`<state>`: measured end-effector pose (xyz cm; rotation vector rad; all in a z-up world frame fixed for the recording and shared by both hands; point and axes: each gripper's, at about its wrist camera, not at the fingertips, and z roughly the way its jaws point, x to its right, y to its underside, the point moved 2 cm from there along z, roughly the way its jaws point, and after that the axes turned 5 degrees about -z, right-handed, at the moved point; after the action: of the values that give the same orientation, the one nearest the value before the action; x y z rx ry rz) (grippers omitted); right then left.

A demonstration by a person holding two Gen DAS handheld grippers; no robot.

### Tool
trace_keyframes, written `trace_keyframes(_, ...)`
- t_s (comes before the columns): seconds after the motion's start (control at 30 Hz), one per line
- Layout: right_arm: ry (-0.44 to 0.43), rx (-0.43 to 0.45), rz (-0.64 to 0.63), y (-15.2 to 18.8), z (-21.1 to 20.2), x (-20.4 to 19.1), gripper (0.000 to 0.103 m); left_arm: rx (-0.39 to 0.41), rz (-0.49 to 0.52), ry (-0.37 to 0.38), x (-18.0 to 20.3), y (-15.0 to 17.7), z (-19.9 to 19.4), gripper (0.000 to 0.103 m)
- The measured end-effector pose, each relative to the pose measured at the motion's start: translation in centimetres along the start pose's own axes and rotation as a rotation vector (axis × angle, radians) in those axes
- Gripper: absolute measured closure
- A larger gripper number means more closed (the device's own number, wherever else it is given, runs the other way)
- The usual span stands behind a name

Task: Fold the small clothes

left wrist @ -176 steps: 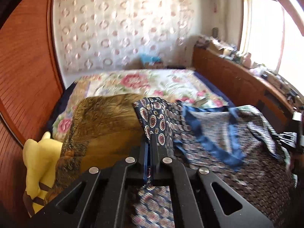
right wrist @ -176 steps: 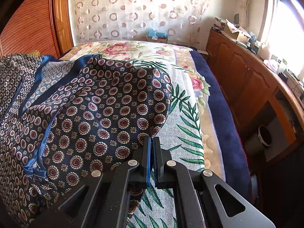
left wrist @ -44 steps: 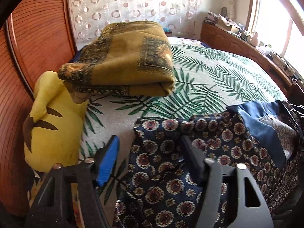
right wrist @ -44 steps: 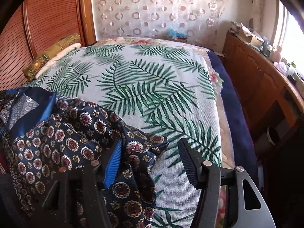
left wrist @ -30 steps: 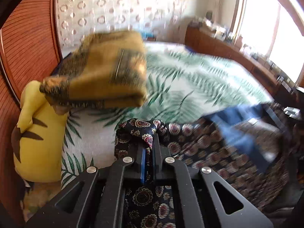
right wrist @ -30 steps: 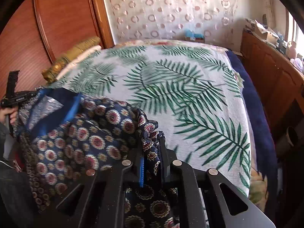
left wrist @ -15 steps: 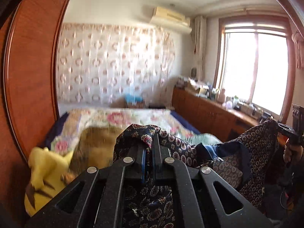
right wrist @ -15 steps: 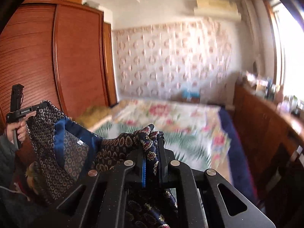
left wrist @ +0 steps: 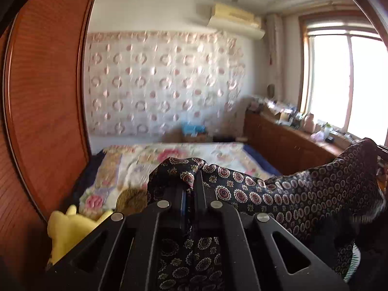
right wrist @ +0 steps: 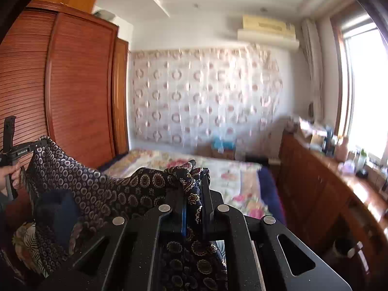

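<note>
My left gripper (left wrist: 190, 189) has its jaws pressed together on a bunched corner of the dark patterned garment (left wrist: 303, 194); the cloth puffs up over the fingertips and a strip of it hangs down between the black arms toward the camera. My right gripper (right wrist: 195, 189) is clamped the same way on another bunched corner of the same garment (right wrist: 97, 189), with a twist of fabric standing above the tips and more trailing below.

Between the two grips the garment is held up in the air above the bed (left wrist: 169, 155), stretched sideways. In the left view it runs off to the right, up to the far corner where the other tool holds it at the frame's edge. In the right view it runs left to the left gripper's tips (right wrist: 40, 144), with the person's hand (right wrist: 11, 174) wrapped round the handle; a plain blue lining patch (right wrist: 58, 206) shows on the sagging part.

Below and beyond lies the floral bedspread (right wrist: 232, 181). A yellow plush toy (left wrist: 65, 228) and an ochre folded cloth (left wrist: 132, 200) sit by the wooden wardrobe (right wrist: 77, 92). Behind the bed hangs a ring-patterned curtain (left wrist: 165, 84), and a wooden sideboard (right wrist: 327, 189) runs under the bright window (left wrist: 346, 80).
</note>
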<state>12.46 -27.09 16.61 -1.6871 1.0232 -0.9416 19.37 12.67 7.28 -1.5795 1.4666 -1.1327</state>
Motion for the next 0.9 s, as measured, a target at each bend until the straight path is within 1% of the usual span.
trace_keyframes(0.03,0.008,-0.040,-0.006,0.9,1.6,-0.1,0.095,-0.034,-0.002,-0.023,-0.5,0.9,1.5,0.097)
trace_keyframes(0.07,0.012,-0.077,-0.007,1.6,3.2,-0.4,0.094,-0.084,-0.007,-0.044,-1.2,2.1,3.3,0.097)
trace_keyframes(0.13,0.006,-0.194,0.019,4.2,6.8,-0.3,0.091,-0.178,-0.041,-0.069,-2.9,4.5,5.9,0.087)
trace_keyframes(0.17,0.017,-0.248,0.020,5.3,8.2,-0.3,0.080,-0.200,-0.051,-0.070,-2.9,5.5,6.3,0.083)
trace_keyframes(0.2,0.030,-0.303,0.017,6.6,9.7,-0.3,0.072,-0.216,-0.055,-0.067,-3.3,6.2,6.7,0.077)
trace_keyframes(0.27,0.051,-0.383,0.013,9.1,11.8,-0.4,0.067,-0.244,-0.051,-0.065,-3.6,7.7,7.1,0.068)
trace_keyframes(0.3,0.054,-0.418,0.024,10.4,12.6,-0.5,0.064,-0.255,-0.051,-0.062,-3.7,8.2,7.2,0.059)
trace_keyframes(0.37,0.045,-0.467,0.039,12.1,13.7,-1.0,0.061,-0.272,-0.049,-0.045,-3.6,8.9,7.0,0.053)
trace_keyframes(0.43,0.042,-0.473,0.040,12.9,14.2,-1.5,0.059,-0.289,-0.035,-0.049,-3.4,9.7,6.7,0.040)
trace_keyframes(0.5,0.037,-0.473,0.051,13.4,14.3,-1.4,0.056,-0.298,-0.025,-0.051,-3.1,10.6,5.8,0.033)
trace_keyframes(0.6,0.039,-0.461,0.065,14.1,13.1,-0.7,0.055,-0.303,-0.022,-0.037,-2.6,12.2,4.2,0.032)
trace_keyframes(0.63,0.045,-0.455,0.070,14.7,11.5,-0.4,0.055,-0.306,-0.028,-0.041,-2.5,12.8,3.6,0.032)
trace_keyframes(0.73,0.049,-0.443,0.077,16.3,9.2,0.2,0.055,-0.288,-0.026,-0.054,-2.0,14.4,1.7,0.032)
trace_keyframes(0.77,0.049,-0.439,0.076,16.7,8.9,-0.2,0.055,-0.288,-0.024,-0.054,-1.9,14.9,1.3,0.032)
trace_keyframes(0.9,0.051,-0.446,0.073,18.6,5.8,0.1,0.055,-0.312,-0.027,-0.033,-1.5,17.0,0.1,0.032)
